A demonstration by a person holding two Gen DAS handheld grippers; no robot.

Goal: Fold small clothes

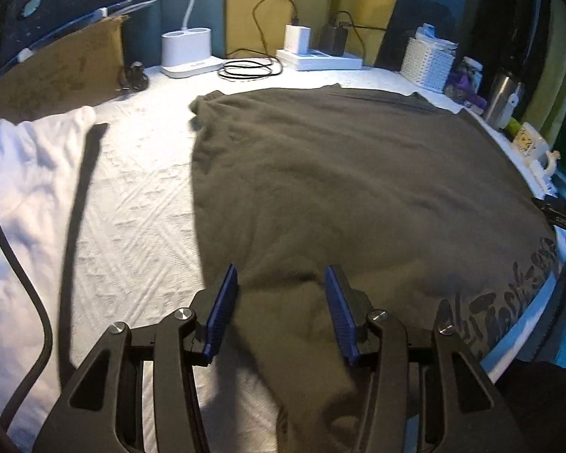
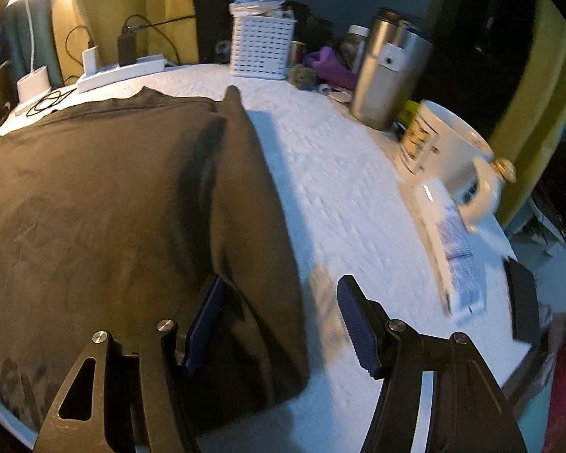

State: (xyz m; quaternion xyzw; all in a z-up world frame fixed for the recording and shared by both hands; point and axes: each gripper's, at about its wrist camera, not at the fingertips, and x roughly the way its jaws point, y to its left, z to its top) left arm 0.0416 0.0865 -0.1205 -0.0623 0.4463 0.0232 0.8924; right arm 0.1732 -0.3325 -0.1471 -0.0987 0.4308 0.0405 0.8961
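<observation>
Left wrist: left gripper (image 1: pixel 281 287) jaws apart over shirt (image 1: pixel 358 173), frame centre | right gripper (image 2: pixel 279 302) jaws apart, straddling folded right edge | sides folded, final fold left

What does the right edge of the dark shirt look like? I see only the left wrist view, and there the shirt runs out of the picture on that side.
Observer: The right side of the dark shirt is folded inward; a long flap lies on the body.
Operator: Where is the right gripper?
Observer: The right gripper is open and straddles that folded edge, one finger over cloth, one over the white cover.
Operator: Is anything lying beside it?
Observer: A white printed packet lies flat next to the mug.
</observation>
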